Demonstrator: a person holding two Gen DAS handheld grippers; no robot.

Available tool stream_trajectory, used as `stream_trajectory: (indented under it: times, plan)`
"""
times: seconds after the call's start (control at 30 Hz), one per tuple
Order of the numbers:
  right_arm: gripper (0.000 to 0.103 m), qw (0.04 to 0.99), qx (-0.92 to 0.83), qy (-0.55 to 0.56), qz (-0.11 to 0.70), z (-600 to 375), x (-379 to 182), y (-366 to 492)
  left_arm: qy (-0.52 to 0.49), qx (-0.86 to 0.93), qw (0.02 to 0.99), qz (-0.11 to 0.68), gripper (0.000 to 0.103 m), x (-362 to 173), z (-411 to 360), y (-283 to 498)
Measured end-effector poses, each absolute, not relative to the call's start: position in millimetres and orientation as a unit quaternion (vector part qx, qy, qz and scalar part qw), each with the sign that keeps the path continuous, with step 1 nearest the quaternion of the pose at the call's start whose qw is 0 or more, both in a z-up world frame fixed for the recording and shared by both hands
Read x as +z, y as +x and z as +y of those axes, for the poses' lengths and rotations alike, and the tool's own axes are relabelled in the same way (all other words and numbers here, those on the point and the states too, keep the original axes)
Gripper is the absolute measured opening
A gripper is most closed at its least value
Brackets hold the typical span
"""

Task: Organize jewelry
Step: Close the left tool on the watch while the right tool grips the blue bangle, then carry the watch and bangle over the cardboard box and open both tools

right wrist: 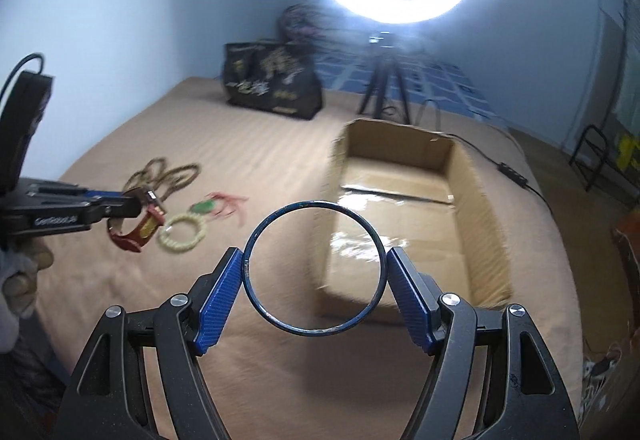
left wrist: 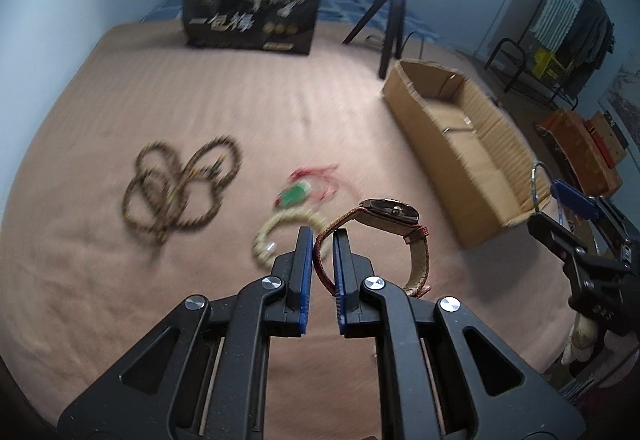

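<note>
The left gripper (left wrist: 322, 236), angled down over the bed (left wrist: 200, 100), pinches the strap of a wristwatch (left wrist: 390, 214) hanging clear of it. The right gripper (right wrist: 315, 254), also tilted down, clamps a blue bangle (right wrist: 256, 304) before the cardboard box (right wrist: 476, 200).

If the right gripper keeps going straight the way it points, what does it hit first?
Probably the cardboard box: the right gripper, shut on the bangle, aims at its near wall or open inside; depth is unclear.
</note>
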State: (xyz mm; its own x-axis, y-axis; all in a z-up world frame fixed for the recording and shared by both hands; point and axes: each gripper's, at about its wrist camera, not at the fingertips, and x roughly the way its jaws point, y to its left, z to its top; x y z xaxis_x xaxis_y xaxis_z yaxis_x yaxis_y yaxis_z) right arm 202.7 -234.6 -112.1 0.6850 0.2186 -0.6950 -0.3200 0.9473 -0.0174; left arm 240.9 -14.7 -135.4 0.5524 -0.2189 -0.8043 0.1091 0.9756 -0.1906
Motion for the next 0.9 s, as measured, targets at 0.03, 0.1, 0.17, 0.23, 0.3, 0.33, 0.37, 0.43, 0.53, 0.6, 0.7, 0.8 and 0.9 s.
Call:
stream_trajectory:
  times: [0.03, 0.1, 0.17, 0.23, 0.3, 0.33, 0.37, 0.43, 0.53, 0.6, 0.7, 0.8, 0.9]
  plan:
    - [0.072, 0.916, 0.142, -0.065, 0.369, -239.9, -110.5, 205.7, -0.058, -0.097, 0.88, 0.461, 0.008, -132.1, -20.3, 245.4]
    - [0.072, 0.918, 0.125, -0.057, 0.371, -252.9, -107.9, 214.9, -0.058, -0.104, 0.882, 0.456, 0.008, -127.4, -30.6, 253.6]
    - [0.072, 0.919, 0.111, -0.052, 0.375, -261.8, -107.3, 224.5, -0.057, -0.113, 0.883, 0.452, 0.008, -122.2, -44.3, 263.5]
    - [0.072, 0.92, 0.099, -0.05, 0.377, -270.0, -107.8, 232.1, -0.057, -0.121, 0.883, 0.449, 0.008, -118.8, -56.1, 271.0]
    - [0.072, 0.919, 0.089, -0.047, 0.38, -276.8, -108.6, 239.4, -0.055, -0.13, 0.884, 0.447, 0.008, -115.8, -70.5, 279.7]
    - [0.072, 0.919, 0.085, -0.043, 0.382, -280.7, -109.8, 243.8, -0.054, -0.133, 0.884, 0.446, 0.008, -114.7, -76.5, 283.2]
    - [0.072, 0.919, 0.082, -0.041, 0.384, -284.6, -110.7, 246.5, -0.054, -0.137, 0.884, 0.444, 0.008, -113.8, -83.9, 287.4]
    - [0.072, 0.918, 0.075, -0.039, 0.387, -290.6, -112.4, 251.6, -0.052, -0.143, 0.884, 0.442, 0.008, -112.0, -97.1, 294.9]
    - [0.072, 0.916, 0.066, -0.037, 0.393, -297.1, -115.7, 260.5, -0.047, -0.151, 0.884, 0.439, 0.008, -111.3, -115.6, 304.5]
    - [0.072, 0.916, 0.062, -0.032, 0.396, -302.1, -117.4, 264.6, -0.045, -0.155, 0.883, 0.441, 0.008, -112.8, -124.7, 310.2]
    - [0.072, 0.914, 0.053, -0.022, 0.401, -308.9, -120.1, 269.5, -0.041, -0.153, 0.882, 0.444, 0.008, -118.1, -135.3, 321.0]
    - [0.072, 0.912, 0.048, -0.015, 0.408, -315.0, -124.1, 274.3, -0.039, -0.149, 0.881, 0.448, 0.008, -123.8, -140.4, 329.9]
    - [0.072, 0.909, 0.047, -0.012, 0.414, -318.1, -126.7, 277.2, -0.047, -0.149, 0.877, 0.455, 0.008, -129.7, -143.7, 340.5]
